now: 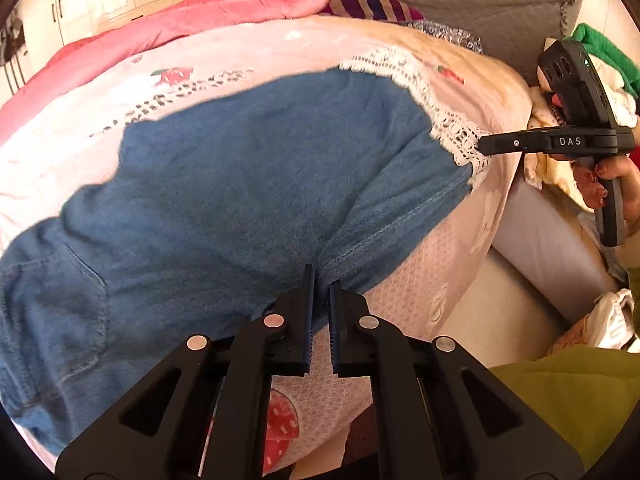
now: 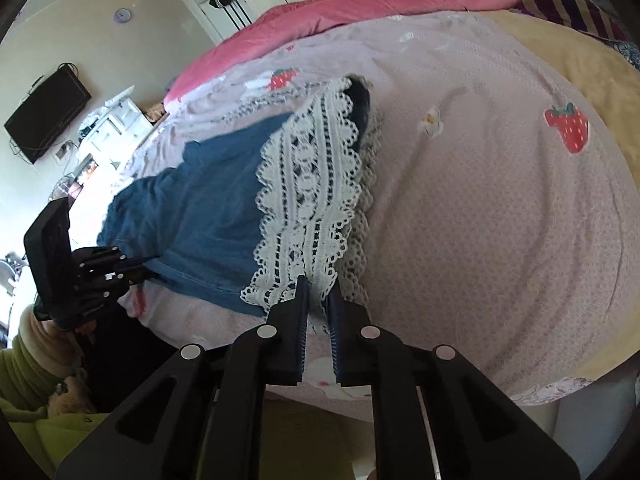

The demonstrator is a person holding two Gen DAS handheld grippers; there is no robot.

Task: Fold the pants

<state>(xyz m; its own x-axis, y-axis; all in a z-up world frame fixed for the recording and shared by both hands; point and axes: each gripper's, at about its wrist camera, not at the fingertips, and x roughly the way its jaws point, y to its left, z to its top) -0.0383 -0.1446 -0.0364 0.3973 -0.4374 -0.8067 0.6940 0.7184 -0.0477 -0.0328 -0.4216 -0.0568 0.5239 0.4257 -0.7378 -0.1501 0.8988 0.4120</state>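
Note:
Blue denim pants (image 1: pixel 248 184) with white lace cuffs (image 1: pixel 452 132) lie spread on a pink strawberry bedspread (image 1: pixel 404 280). My left gripper (image 1: pixel 322 278) is shut on the near denim hem edge, with a waist pocket to its left. It also shows in the right wrist view (image 2: pixel 152 266). My right gripper (image 2: pixel 320 284) is shut on the near corner of the lace cuff (image 2: pixel 312 184). It also shows at the right of the left wrist view (image 1: pixel 486 146), gripping the lace. The pants (image 2: pixel 192 208) lie flat between both grippers.
A pink duvet (image 1: pixel 224 12) and a striped cushion (image 1: pixel 368 4) lie at the far side of the bed. A grey headboard (image 1: pixel 480 8) and piled clothes (image 1: pixel 608 68) are at the right. A wall TV (image 2: pixel 44 116) and white cabinets are beyond the bed.

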